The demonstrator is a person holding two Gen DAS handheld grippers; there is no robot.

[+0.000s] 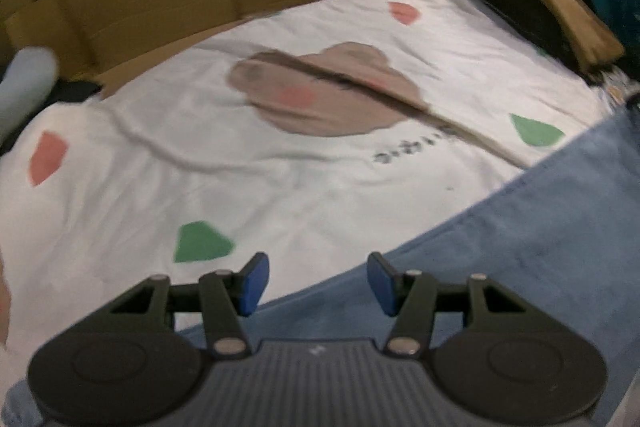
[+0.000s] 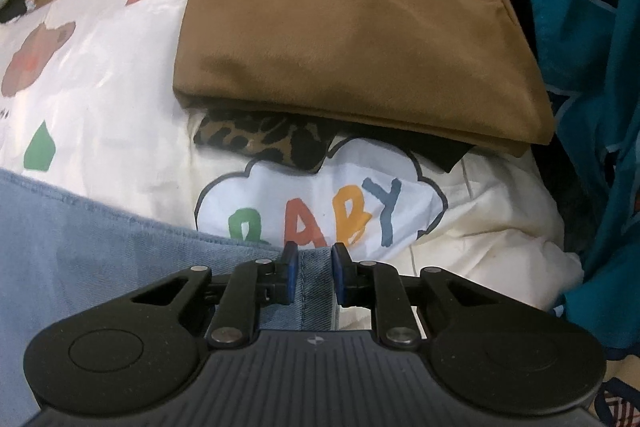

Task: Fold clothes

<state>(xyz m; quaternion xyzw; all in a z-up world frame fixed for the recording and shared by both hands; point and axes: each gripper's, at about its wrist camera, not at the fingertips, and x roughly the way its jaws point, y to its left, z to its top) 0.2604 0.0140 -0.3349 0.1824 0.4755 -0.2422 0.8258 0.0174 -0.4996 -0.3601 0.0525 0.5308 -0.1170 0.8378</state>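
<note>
My right gripper pinches the stitched edge of the light blue denim garment, its blue pads closed on a narrow strip of the fabric. The denim spreads away to the left of that grip, lying over the white bedsheet printed with a brown bear and coloured shapes. My left gripper hovers with its jaws apart and nothing between them, right above the denim's edge where it meets the sheet. A folded brown cloth lies beyond.
</note>
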